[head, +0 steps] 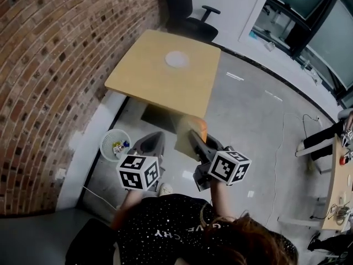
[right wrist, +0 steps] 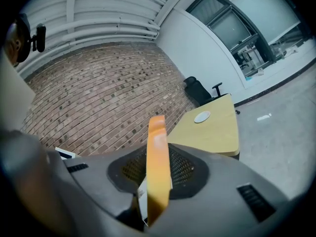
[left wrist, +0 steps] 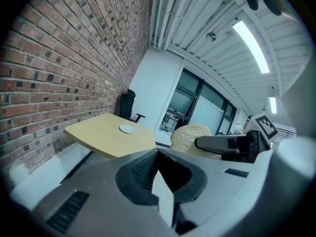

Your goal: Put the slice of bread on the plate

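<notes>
The slice of bread (head: 199, 127) stands on edge between the jaws of my right gripper (head: 197, 138), which is shut on it. In the right gripper view the bread (right wrist: 157, 147) shows edge-on as an orange-brown strip. In the left gripper view the same slice (left wrist: 190, 135) appears broadside, pale and round-topped. The small white plate (head: 177, 59) lies on the yellow table (head: 160, 87), well ahead of both grippers. My left gripper (head: 153, 141) hangs beside the right one, shut and holding nothing.
A brick wall (head: 49, 65) runs along the left. A white wire wastebasket (head: 115, 145) stands on the floor by the wall. A black office chair (head: 187, 15) sits behind the table. Another desk (head: 342, 186) and a person's legs (head: 322, 138) are at the right.
</notes>
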Action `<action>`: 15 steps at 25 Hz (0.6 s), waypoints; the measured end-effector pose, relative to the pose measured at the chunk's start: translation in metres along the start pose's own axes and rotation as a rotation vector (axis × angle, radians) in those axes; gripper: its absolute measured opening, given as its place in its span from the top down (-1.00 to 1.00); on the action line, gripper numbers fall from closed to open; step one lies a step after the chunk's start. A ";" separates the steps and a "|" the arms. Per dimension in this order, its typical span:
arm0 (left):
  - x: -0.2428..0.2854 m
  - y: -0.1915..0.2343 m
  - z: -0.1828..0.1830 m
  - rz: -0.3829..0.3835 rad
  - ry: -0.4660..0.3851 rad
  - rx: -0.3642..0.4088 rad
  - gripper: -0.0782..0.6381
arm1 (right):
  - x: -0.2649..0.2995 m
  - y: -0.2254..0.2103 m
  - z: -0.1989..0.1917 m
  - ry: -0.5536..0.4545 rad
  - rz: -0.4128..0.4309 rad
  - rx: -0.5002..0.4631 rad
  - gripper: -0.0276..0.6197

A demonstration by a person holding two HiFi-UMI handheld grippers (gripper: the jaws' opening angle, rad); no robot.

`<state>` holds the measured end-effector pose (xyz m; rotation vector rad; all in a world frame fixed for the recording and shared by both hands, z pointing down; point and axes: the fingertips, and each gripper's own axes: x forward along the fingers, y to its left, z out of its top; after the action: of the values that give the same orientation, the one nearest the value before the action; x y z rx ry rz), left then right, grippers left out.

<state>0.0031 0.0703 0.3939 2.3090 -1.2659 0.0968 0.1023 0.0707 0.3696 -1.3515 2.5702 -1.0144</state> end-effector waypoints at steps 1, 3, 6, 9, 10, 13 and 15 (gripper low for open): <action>0.001 0.000 0.000 0.000 0.001 -0.005 0.76 | 0.002 0.000 0.000 0.004 0.001 -0.006 0.62; 0.003 -0.003 -0.001 -0.006 0.003 -0.008 0.76 | 0.004 0.001 -0.001 0.015 -0.009 -0.045 0.62; 0.004 -0.008 -0.001 -0.009 0.012 0.010 0.76 | 0.003 0.005 0.000 0.018 -0.023 -0.095 0.62; 0.002 -0.008 -0.002 -0.005 0.016 0.017 0.76 | -0.002 0.005 0.000 0.004 -0.019 -0.060 0.61; 0.001 -0.008 -0.003 0.000 0.018 0.024 0.76 | -0.004 0.004 0.000 0.000 -0.025 -0.054 0.62; -0.005 -0.003 -0.006 0.018 0.022 0.039 0.76 | -0.010 0.001 -0.003 -0.006 -0.045 -0.038 0.62; -0.008 -0.002 -0.008 0.020 0.024 0.034 0.76 | -0.012 0.002 -0.005 -0.009 -0.044 -0.026 0.62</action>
<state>0.0017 0.0807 0.3983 2.3166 -1.2852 0.1535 0.1065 0.0831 0.3700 -1.4215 2.5666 -0.9828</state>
